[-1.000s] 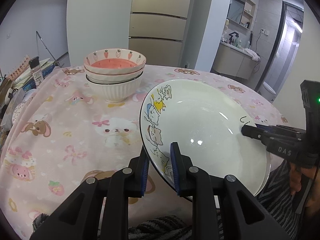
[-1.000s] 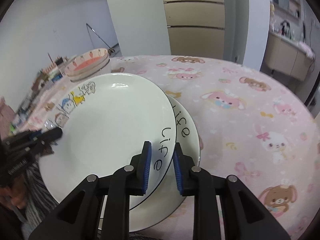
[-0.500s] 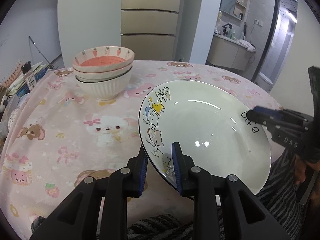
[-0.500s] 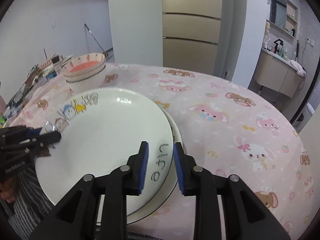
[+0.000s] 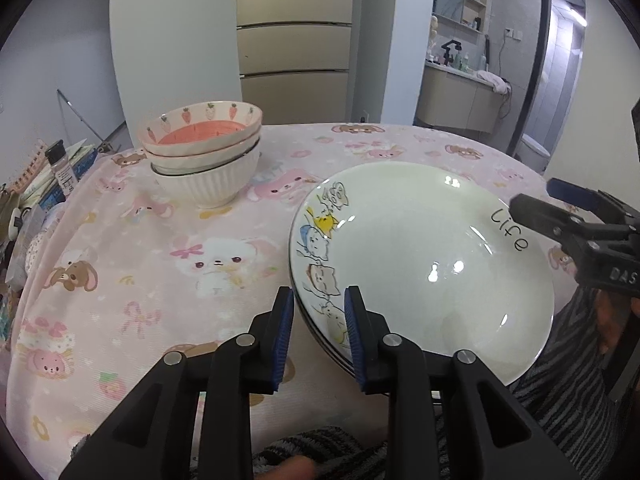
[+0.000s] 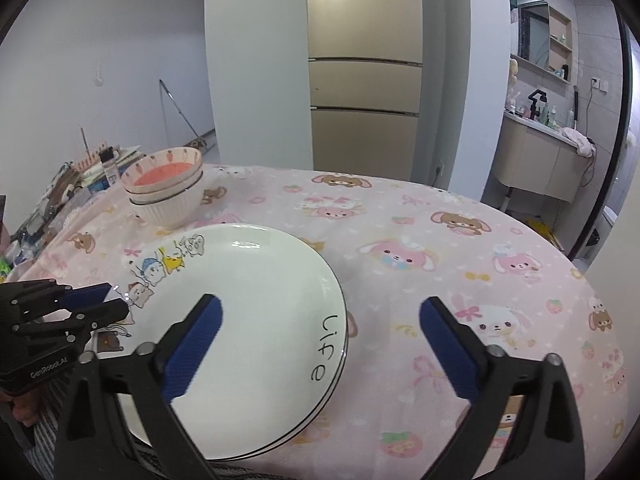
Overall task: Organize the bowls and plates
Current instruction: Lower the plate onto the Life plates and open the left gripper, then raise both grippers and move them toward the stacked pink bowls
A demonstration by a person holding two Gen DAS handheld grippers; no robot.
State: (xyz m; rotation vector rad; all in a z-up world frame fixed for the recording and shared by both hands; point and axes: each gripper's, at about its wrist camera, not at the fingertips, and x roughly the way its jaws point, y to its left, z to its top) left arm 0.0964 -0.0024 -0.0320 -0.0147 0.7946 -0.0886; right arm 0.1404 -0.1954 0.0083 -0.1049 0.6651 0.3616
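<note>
A white plate [image 5: 420, 264] with cartoon animals and the word "Life" lies on top of another plate at the near table edge; it also shows in the right wrist view [image 6: 248, 320]. My left gripper [image 5: 316, 328] straddles the plates' left rim with a small gap each side, so it is open. My right gripper [image 6: 320, 344] is wide open above the plates' right rim and holds nothing. A stack of three bowls [image 5: 204, 156] stands at the far left, the top one pink inside [image 6: 166, 188].
The round table [image 6: 460, 264] wears a pink cartoon cloth. Clutter with a small bottle [image 5: 60, 164] lies off its left side. A fridge [image 6: 364, 80] and pillar stand behind; a bathroom counter [image 6: 536, 160] is at the right.
The top plate has come down onto the lower plate. My right gripper has let go and opened wide. My left gripper has loosened around the rim.
</note>
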